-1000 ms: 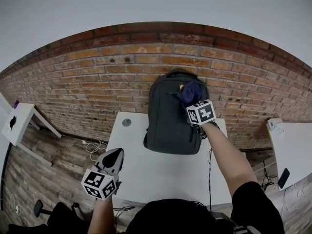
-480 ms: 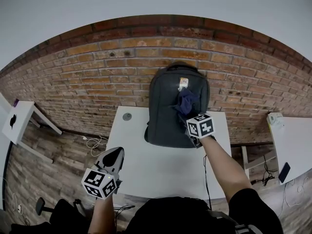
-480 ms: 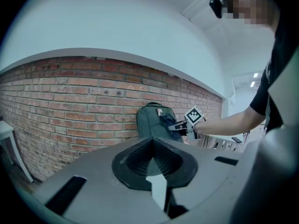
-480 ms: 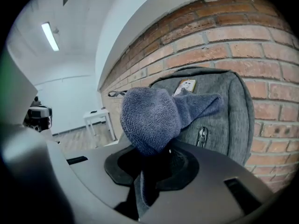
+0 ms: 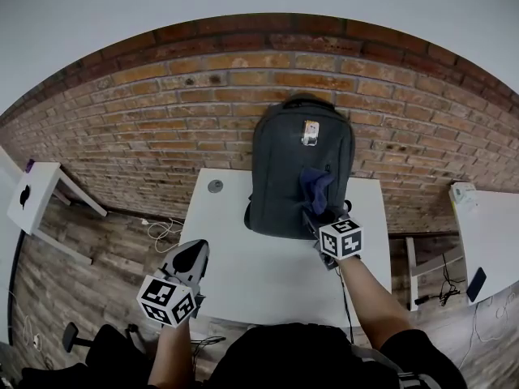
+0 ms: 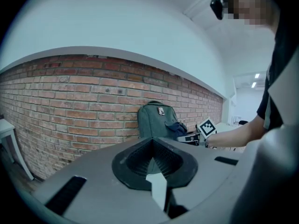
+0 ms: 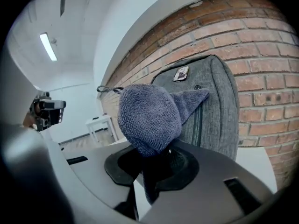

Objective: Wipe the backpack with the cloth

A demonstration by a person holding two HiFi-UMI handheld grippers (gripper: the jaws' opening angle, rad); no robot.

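A dark grey backpack [image 5: 288, 164] stands upright on the white table [image 5: 243, 258], leaning against the brick wall; it also shows in the left gripper view as the backpack [image 6: 156, 121] and close up as the backpack [image 7: 217, 106]. My right gripper [image 5: 315, 213] is shut on a blue-grey cloth [image 5: 316, 191], pressed against the pack's lower front. The bunched cloth [image 7: 149, 118] fills the right gripper view. My left gripper [image 5: 188, 258] hangs off the table's front left corner, jaws together, holding nothing.
A small round grey disc [image 5: 215, 185] lies on the table's back left. A white side table [image 5: 36, 205] stands at far left and another white table [image 5: 486, 241] at right. Cables [image 5: 158, 235] lie on the wooden floor.
My right gripper has dragged the cloth down the backpack's front, from near the top to its lower part, uncovering the small tag. The left gripper has stayed put.
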